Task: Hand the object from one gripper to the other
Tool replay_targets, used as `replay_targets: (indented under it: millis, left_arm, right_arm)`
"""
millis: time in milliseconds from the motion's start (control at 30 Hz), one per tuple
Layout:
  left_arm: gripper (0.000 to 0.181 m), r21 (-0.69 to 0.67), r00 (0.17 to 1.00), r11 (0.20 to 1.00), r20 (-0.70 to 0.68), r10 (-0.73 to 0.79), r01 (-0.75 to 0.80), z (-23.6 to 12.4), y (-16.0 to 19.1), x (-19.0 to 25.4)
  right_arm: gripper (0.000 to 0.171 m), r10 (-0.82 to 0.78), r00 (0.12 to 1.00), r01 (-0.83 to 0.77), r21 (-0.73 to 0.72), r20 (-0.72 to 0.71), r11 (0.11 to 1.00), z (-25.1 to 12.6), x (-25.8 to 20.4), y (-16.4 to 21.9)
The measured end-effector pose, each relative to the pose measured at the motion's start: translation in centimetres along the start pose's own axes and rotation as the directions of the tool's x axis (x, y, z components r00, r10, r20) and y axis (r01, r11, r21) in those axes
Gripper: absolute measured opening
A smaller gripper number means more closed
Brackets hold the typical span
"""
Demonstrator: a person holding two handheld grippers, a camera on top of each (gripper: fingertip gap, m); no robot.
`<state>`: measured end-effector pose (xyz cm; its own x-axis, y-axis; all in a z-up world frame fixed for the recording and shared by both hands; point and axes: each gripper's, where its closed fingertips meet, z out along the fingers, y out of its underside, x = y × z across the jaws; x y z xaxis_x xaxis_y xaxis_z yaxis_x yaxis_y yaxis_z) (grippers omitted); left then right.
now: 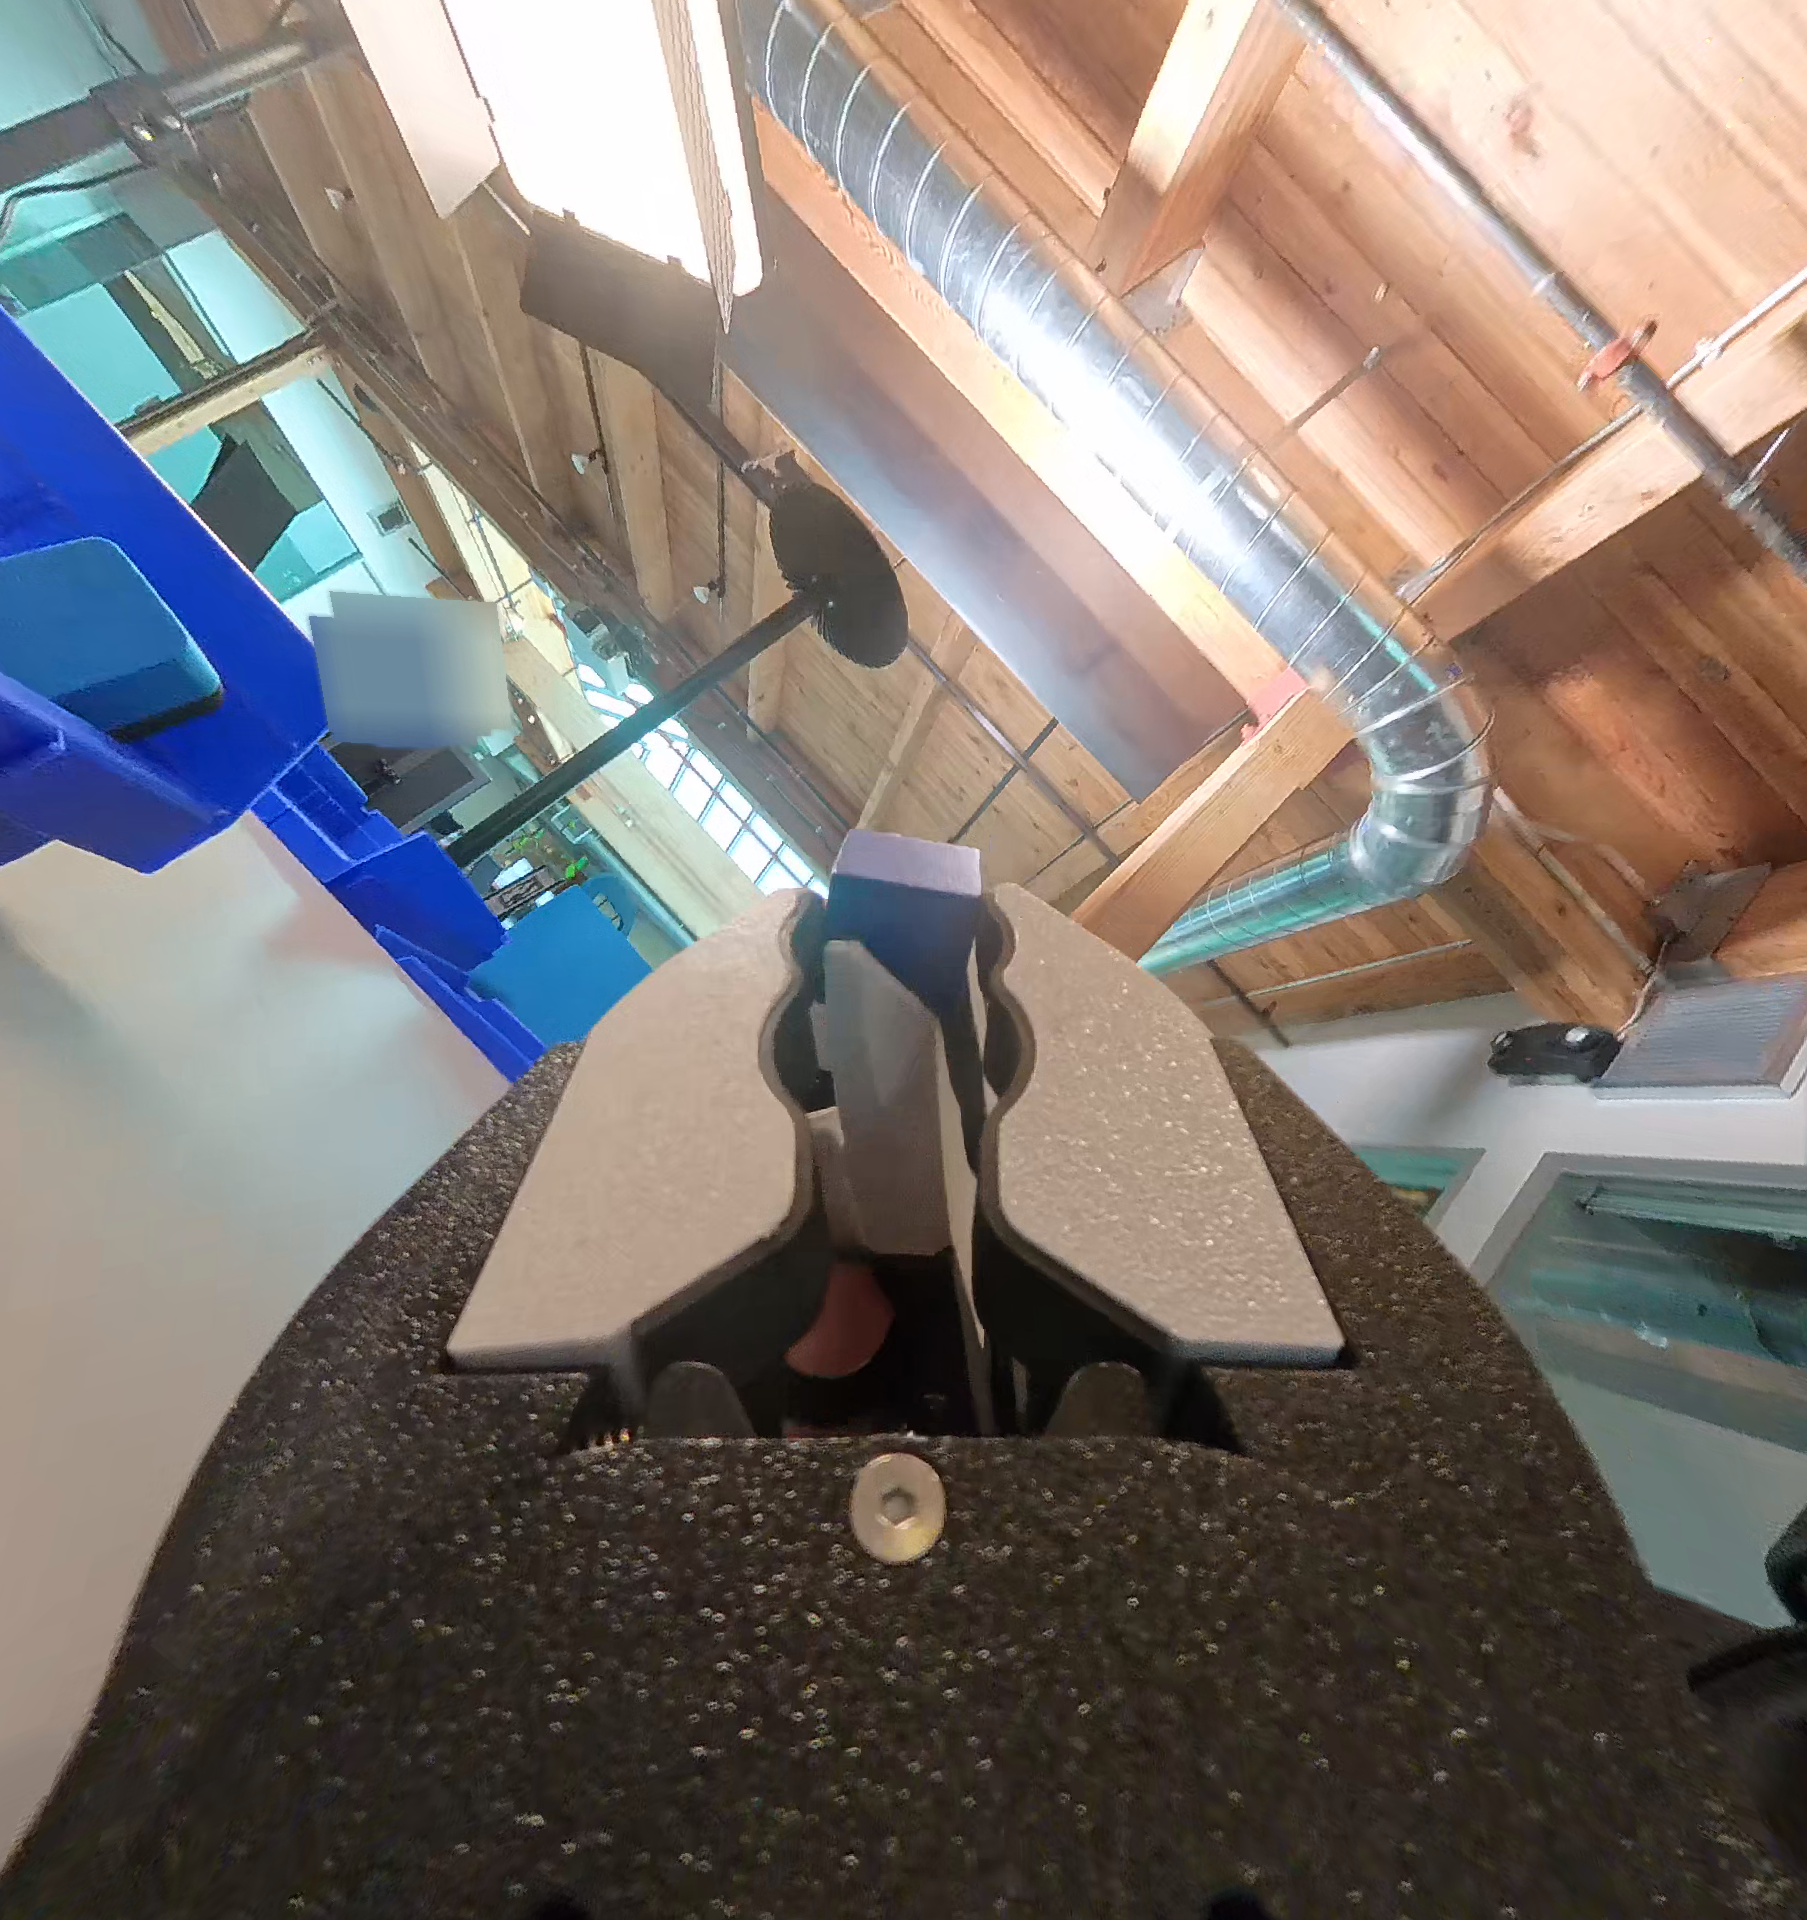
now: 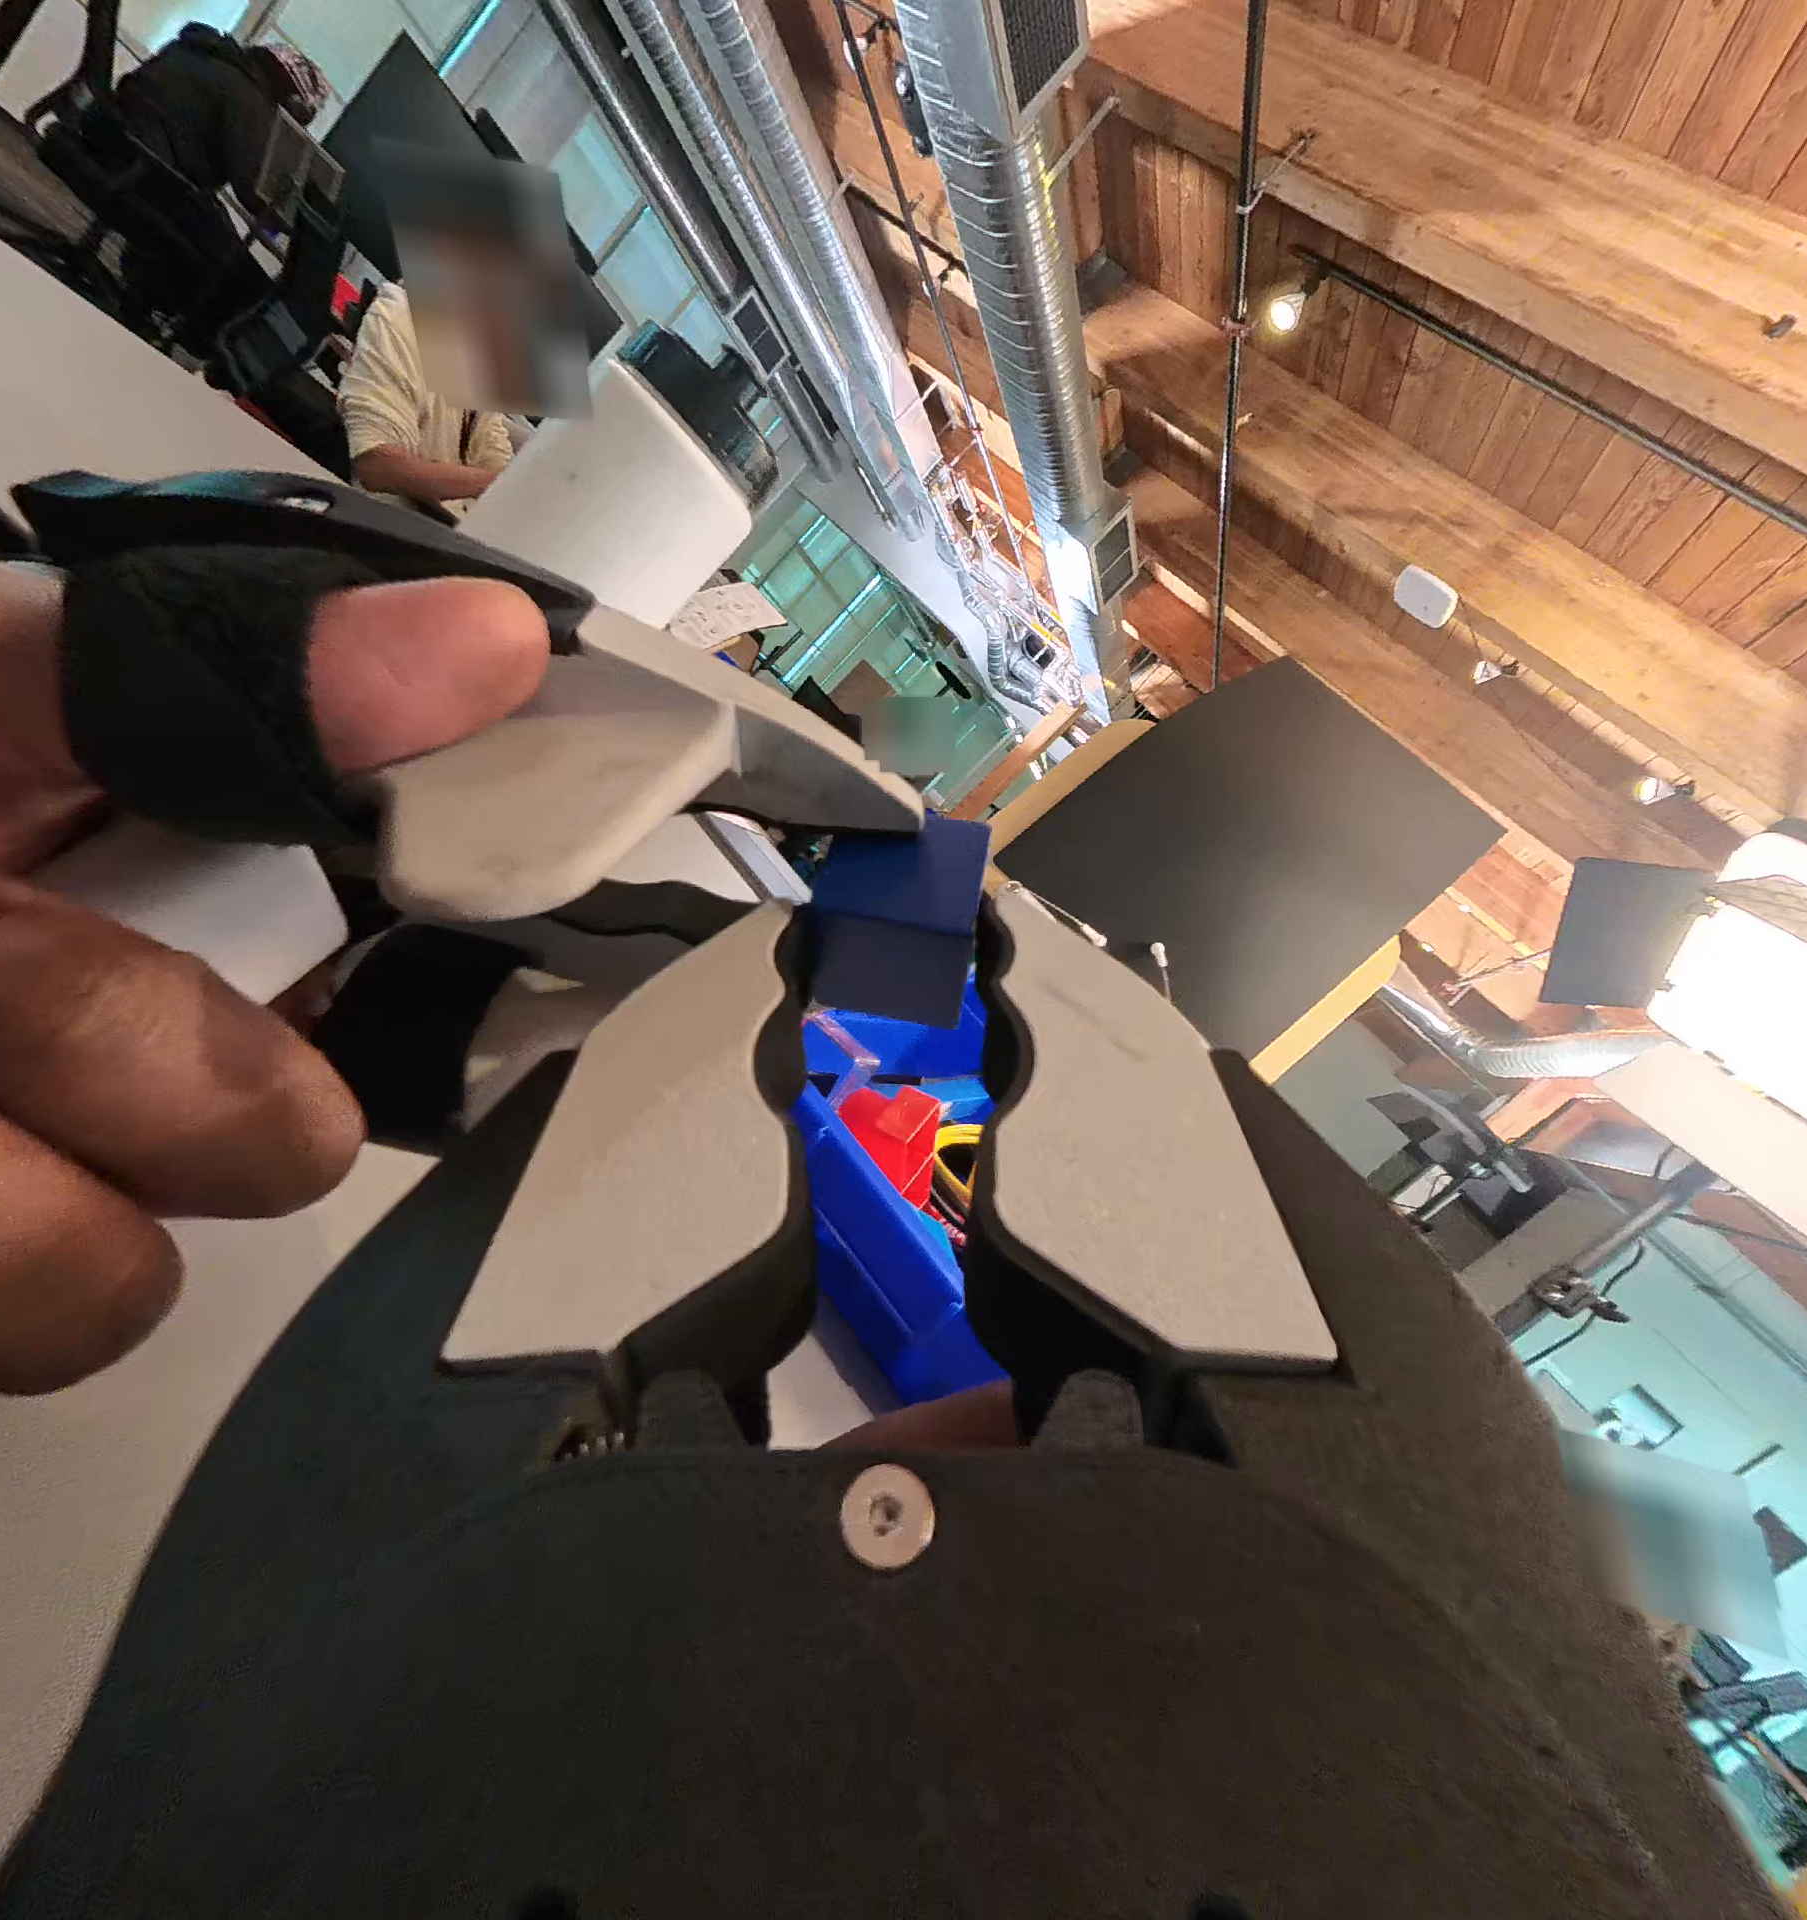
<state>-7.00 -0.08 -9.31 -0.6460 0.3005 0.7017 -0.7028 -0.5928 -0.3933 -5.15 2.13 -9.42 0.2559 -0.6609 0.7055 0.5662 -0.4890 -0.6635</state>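
Observation:
A small dark blue block sits between the tips of my left gripper, whose jaws are closed against its sides. In the right wrist view the same block sits between the tips of my right gripper, which is also closed on it. The left gripper's grey finger comes in from the left and rests on the block's top face, held by a hand in a black fingerless glove. The right gripper's fingers show edge-on between my left jaws. Both grippers point up towards the ceiling.
Blue storage bins stand on a white table at the left. Below the right gripper a blue bin holds a red piece. A seated person is far off. Ducts, wooden beams and light panels are overhead. Only a small space, under 4 cm, lies between the two pairs of fingers.

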Motion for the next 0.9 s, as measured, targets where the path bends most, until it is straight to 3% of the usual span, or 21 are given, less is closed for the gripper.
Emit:
replay_targets:
  millis: [133, 200, 300, 367, 433, 667, 900]
  left_arm:
    - [0.033, -0.123, 0.968, 0.963, 0.048, 0.246, -0.238, -0.2, -0.9, 0.1]
    - [0.039, -0.206, 0.882, 0.875, 0.088, 0.462, -0.438, -0.4, -1.3, 0.1]
    - [0.049, -0.378, 0.584, 0.583, 0.126, 0.802, -0.719, -0.7, -1.9, -0.1]
    - [0.05, -0.512, 0.356, 0.374, 0.138, 0.924, -0.773, -1.3, -2.3, -0.7]
    - [0.05, -0.608, 0.255, 0.275, 0.123, 0.959, -0.744, -1.7, -1.9, -1.0]
    - [0.05, -0.767, 0.126, 0.173, 0.12, 0.985, -0.617, -2.9, -1.1, -2.9]
    - [0.03, -0.811, 0.193, 0.186, 0.092, 0.977, -0.554, -4.0, -0.4, -5.1]
  right_arm:
    - [0.03, 0.153, 0.987, -0.152, -0.007, 0.054, 0.988, -0.5, 0.7, 0.4]
    - [0.03, 0.272, 0.952, -0.27, -0.034, 0.139, 0.962, -0.5, 0.3, 0.8]
    - [0.03, 0.405, 0.886, -0.393, -0.097, 0.227, 0.914, -0.6, -0.3, 1.4]
    - [0.03, 0.452, 0.859, -0.435, -0.124, 0.241, 0.892, -0.5, -0.4, 1.7]
    - [0.029, 0.421, 0.883, -0.397, -0.147, 0.207, 0.906, -0.3, -0.4, 2.3]
    - [0.03, 0.068, 0.985, -0.033, -0.209, 0.161, 0.977, 0.3, -2.3, 3.6]
    - [0.028, -0.289, 0.944, 0.313, -0.157, 0.157, 0.937, 0.3, -3.6, 3.3]
